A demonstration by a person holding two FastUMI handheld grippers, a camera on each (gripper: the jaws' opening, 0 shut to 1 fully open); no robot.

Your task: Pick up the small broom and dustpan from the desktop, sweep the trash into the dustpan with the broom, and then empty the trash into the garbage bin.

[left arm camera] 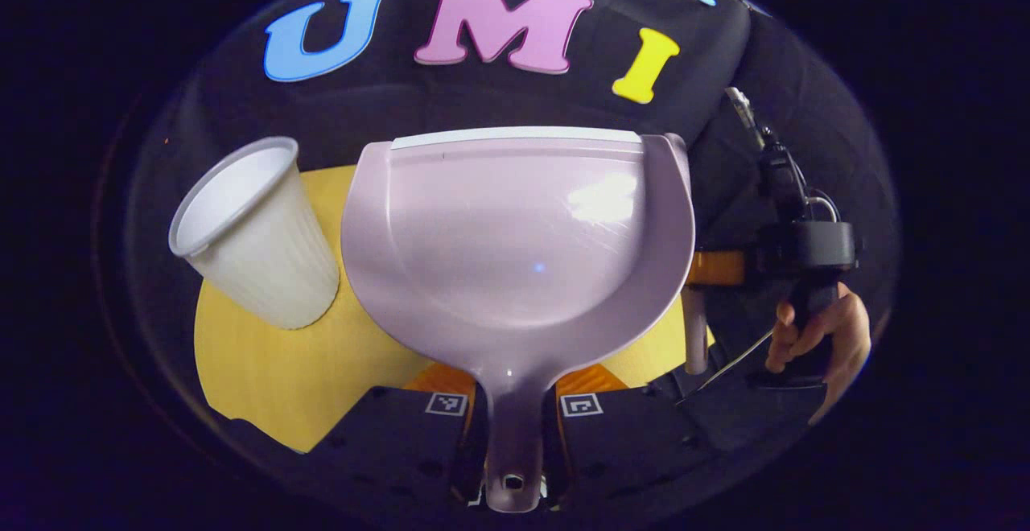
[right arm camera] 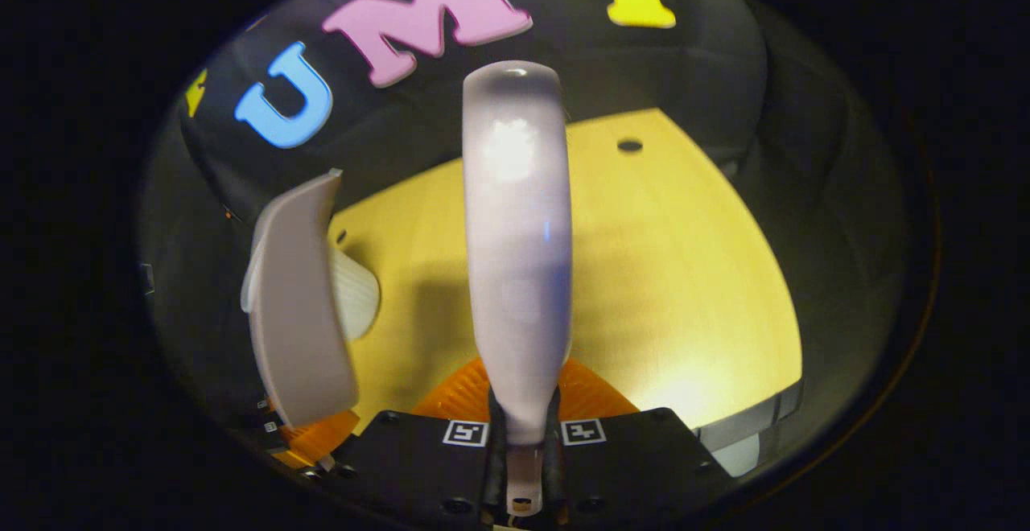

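Left gripper view: dustpan (left arm camera: 515,249) clamped in the left jaws, broom (right arm camera: 517,249) in the right jaws, both lifted; sweeping and emptying look still undone.

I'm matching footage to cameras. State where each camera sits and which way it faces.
Left gripper view: rides the left hand-held gripper, facing the booth wall over the held dustpan; a hand shows at right.
Right gripper view: rides the right hand-held gripper, looking along the broom over the desktop.
Shared: dustpan, white cup, desktop.
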